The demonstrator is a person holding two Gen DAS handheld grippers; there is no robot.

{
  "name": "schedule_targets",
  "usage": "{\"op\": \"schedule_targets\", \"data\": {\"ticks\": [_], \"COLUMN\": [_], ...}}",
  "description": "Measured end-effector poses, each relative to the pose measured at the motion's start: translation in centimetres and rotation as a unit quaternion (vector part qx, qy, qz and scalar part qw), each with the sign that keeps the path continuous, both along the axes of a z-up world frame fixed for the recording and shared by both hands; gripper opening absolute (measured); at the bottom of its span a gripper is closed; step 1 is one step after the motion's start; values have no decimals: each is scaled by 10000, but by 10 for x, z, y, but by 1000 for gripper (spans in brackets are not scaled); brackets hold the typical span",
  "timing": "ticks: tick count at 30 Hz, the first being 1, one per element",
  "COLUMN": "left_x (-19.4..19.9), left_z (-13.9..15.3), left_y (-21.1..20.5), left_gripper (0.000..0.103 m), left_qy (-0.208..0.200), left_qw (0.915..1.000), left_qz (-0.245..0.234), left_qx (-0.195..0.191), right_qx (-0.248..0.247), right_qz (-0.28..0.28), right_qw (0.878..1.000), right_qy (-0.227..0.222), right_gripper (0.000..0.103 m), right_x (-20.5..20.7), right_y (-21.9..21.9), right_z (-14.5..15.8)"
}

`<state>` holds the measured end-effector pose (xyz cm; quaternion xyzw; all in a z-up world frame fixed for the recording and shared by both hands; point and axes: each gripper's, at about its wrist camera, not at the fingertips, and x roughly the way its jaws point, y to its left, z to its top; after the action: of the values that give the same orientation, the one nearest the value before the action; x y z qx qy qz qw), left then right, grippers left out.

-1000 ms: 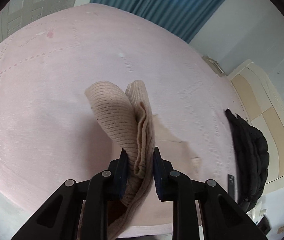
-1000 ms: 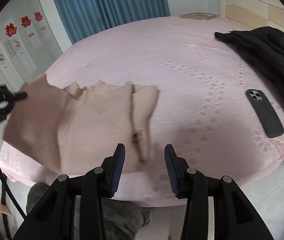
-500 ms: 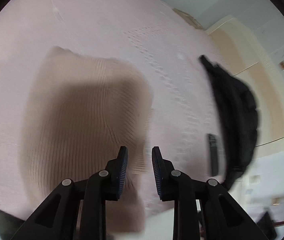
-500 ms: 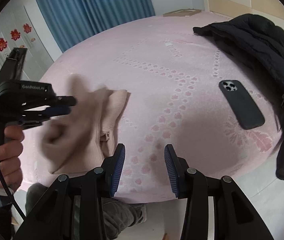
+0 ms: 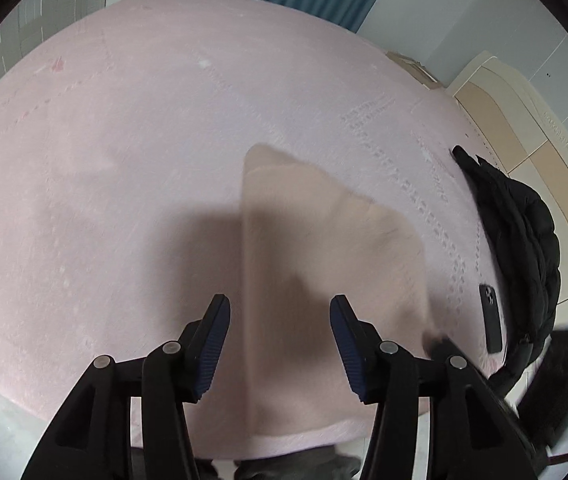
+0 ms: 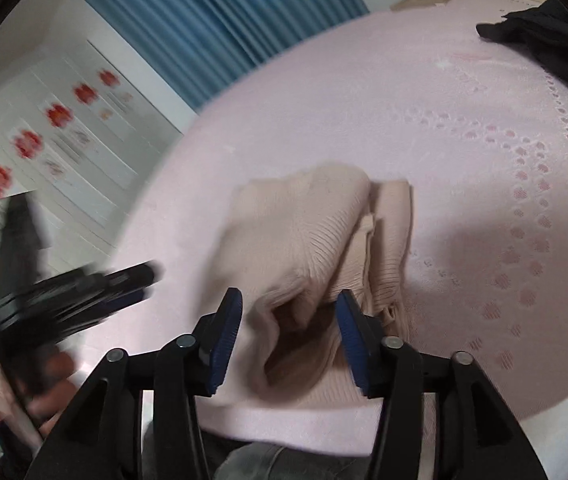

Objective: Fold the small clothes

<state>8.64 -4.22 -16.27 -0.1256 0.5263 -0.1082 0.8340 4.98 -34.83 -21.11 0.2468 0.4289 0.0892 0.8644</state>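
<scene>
A beige ribbed knit garment (image 6: 315, 240) lies folded and bunched on the pink bed cover (image 6: 463, 120) near its front edge. In the left wrist view the garment (image 5: 323, 248) is a blurred folded slab ahead of my left gripper (image 5: 280, 316), which is open and empty above its near end. My right gripper (image 6: 287, 312) is open and empty, with its fingers just above the garment's rumpled near fold. The left gripper also shows in the right wrist view (image 6: 84, 292), blurred, at the left beside the bed.
A black puffer jacket (image 5: 519, 232) lies along the bed's right side, with a dark phone (image 5: 491, 320) next to it. Blue curtains (image 6: 224, 24) hang behind the bed. A cream headboard (image 5: 523, 120) stands at the right. The bed's front edge is just below both grippers.
My left gripper let go of the garment, opened wide and drew back to the left. The garment dropped folded onto the bed. My right gripper moved left over it.
</scene>
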Motion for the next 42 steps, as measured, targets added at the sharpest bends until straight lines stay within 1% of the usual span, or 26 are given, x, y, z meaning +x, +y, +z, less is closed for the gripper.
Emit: {"op": "schedule_targets", "data": {"ticks": [1, 2, 5, 7, 9, 11, 12, 14, 15, 19, 20, 21, 24, 25, 26, 27, 29, 30, 31, 33, 36, 37, 38, 39, 40, 42], "left_x": [-1, -3, -5, -6, -3, -1, -1, -2, -3, -2, -1, -1, -1, -1, -1, -2, -3, -3, -3, -2, -2, -3, -4, -5, -6, -5], "left_z": [-3, -5, -11, -14, -18, -22, -24, -24, -23, -27, -27, -27, -26, -25, -25, -25, -27, -28, -30, -34, -38, -38, -37, -36, -36, -36], "left_y": [4, 9, 14, 15, 12, 9, 7, 5, 5, 6, 7, 7, 9, 9, 10, 10, 11, 11, 12, 11, 7, 5, 3, 2, 2, 2], "left_gripper": [50, 50, 50, 50, 50, 50, 50, 50, 50, 50, 50, 50, 50, 50, 50, 50, 50, 50, 50, 50, 50, 50, 50, 50, 50, 50], "left_qy": [19, 33, 71, 68, 95, 162, 190, 125, 67, 105, 121, 122, 50, 7, -14, -29, -55, -48, -29, 26, 71, 56, 22, -2, -46, -78], "left_qw": [10000, 10000, 9999, 9998, 9998, 9996, 9996, 9997, 9998, 9998, 9998, 9998, 9998, 9999, 9999, 9999, 9999, 9998, 9998, 9996, 9994, 9993, 9992, 9991, 9989, 9987], "left_qz": [12, 23, 40, 18, 3, -21, -30, -52, -52, -65, -56, -40, 24, 47, 56, 61, 60, 66, 71, 52, -55, -105, -169, -206, -268, -323], "left_qx": [-13, -41, -141, -182, -186, -212, -210, -187, -152, -152, -157, -158, -167, -149, -138, -134, -151, -161, -182, -260, -346, -355, -354, -360, -381, -393], "right_qx": [-216, -380, -589, -210, -86, -149, -85, 63, 119, -37, -44, -44, -305, -411, -477, -542, -721, -662, -533, -464, -647, -570, -522, -436, -241, 188], "right_qz": [0, 118, 258, -35, -269, -228, -225, -288, -304, -286, -260, -230, -161, -158, -114, 15, 144, 128, 72, -218, -362, -377, -458, -519, -559, -519], "right_qw": [9997, 9992, 9954, 9973, 9993, 9992, 9989, 9990, 9992, 9991, 9991, 9992, 9994, 9989, 9986, 9985, 9964, 9952, 9954, 9971, 9970, 9974, 9974, 9975, 9979, 9983], "right_qy": [62, 27, -705, -707, -226, 296, 392, 344, 216, -314, -334, -311, 0, 153, 210, 102, -418, -713, -793, -557, 214, 233, 184, 212, 211, 183], "right_gripper": [11, 8, 5, 5, 5, 5, 5, 9, 14, 23, 30, 33, 32, 28, 15, 13, 11, 11, 11, 10, 10, 11, 21, 39, 45, 49], "right_x": [5, 8, -12, -25, -28, -25, -27, -30, -31, -23, -15, -9, 18, 24, 29, 28, 18, 11, 8, 10, 23, 24, 22, 22, 21, 20], "right_y": [6, 11, 4, -17, -29, -28, -27, -30, -31, -27, -25, -23, -12, -9, -5, -3, -3, -10, -19, -35, -41, -42, -47, -50, -55, -61], "right_z": [-4, -6, 9, 5, -18, -46, -51, -46, -37, -7, -4, -4, -16, -22, -23, -18, 1, 12, 17, 9, -31, -37, -35, -32, -30, -33]}}
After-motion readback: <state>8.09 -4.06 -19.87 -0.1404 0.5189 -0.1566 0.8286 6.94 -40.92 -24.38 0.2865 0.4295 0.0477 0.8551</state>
